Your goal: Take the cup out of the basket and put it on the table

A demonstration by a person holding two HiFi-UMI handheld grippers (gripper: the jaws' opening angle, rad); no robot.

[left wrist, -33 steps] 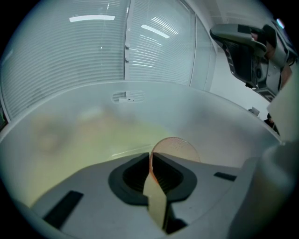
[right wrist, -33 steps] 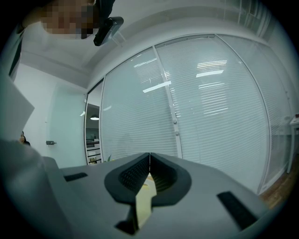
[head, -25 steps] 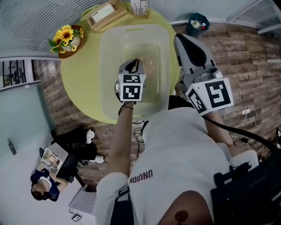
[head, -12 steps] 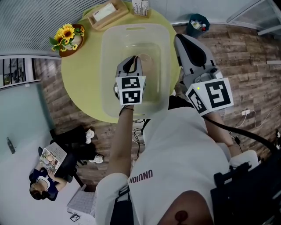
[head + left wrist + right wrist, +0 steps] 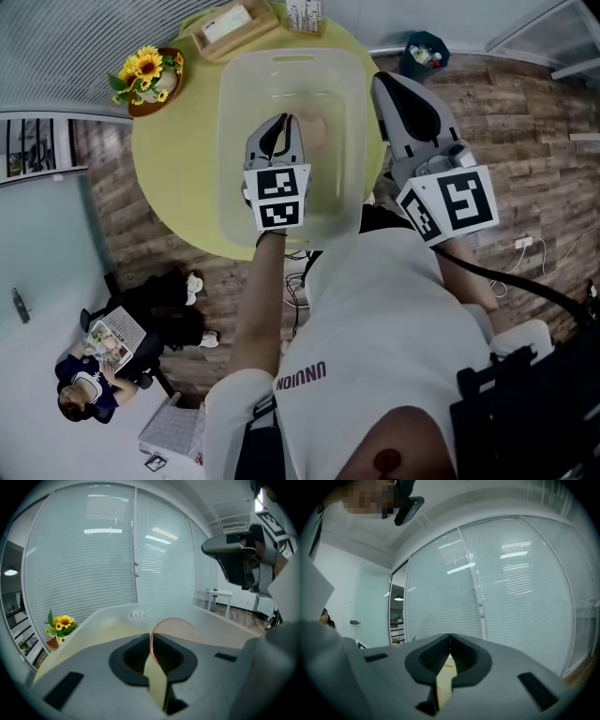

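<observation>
Yellow-green table (image 5: pixel 169 178) with a clear basket (image 5: pixel 225 122) on it; left gripper (image 5: pixel 286 120) is down inside, pinching the cup (image 5: pixel 314 133).
The cup is in the basket, just ahead of the left gripper's tips, its thin rim caught between the closed jaws. My read: lift straight up until the base clears the basket wall and keep it level, since a rim pinch may let it swing. Then set it on the bare table left of the gripper. Right gripper (image 5: pixel 384 84) is closed on nothing, off to the basket's right. Left gripper view shows the rim in the jaws; head view hides that but shows free table.
</observation>
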